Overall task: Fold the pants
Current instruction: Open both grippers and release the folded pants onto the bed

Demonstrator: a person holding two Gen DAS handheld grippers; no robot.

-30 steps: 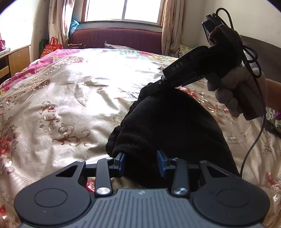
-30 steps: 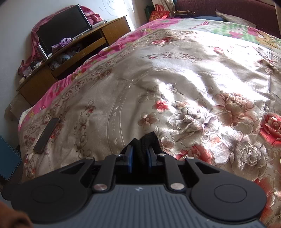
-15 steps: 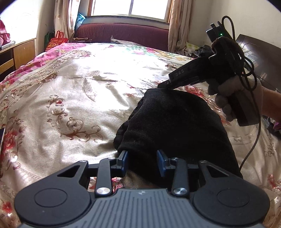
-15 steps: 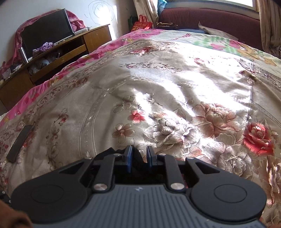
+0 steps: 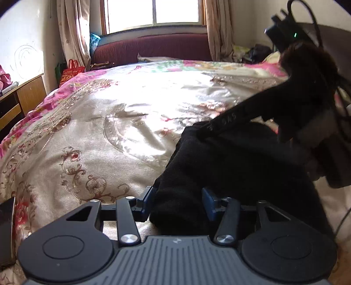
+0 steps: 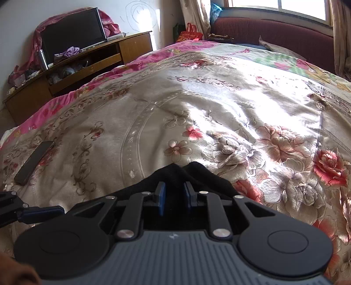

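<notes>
bedroom with a big bed (image 6: 153,122) under a shiny beige floral cover with pink edges, sun glare on it from a bright window (image 5: 153,13) with beige curtains (image 5: 70,32). dark red padded headboard (image 5: 153,47) below the window, red bag (image 5: 71,71) in the corner. wooden tv stand (image 6: 87,63) along the white scribbled wall (image 6: 140,13), cluttered, with a dark tv (image 6: 72,32) on top.
</notes>
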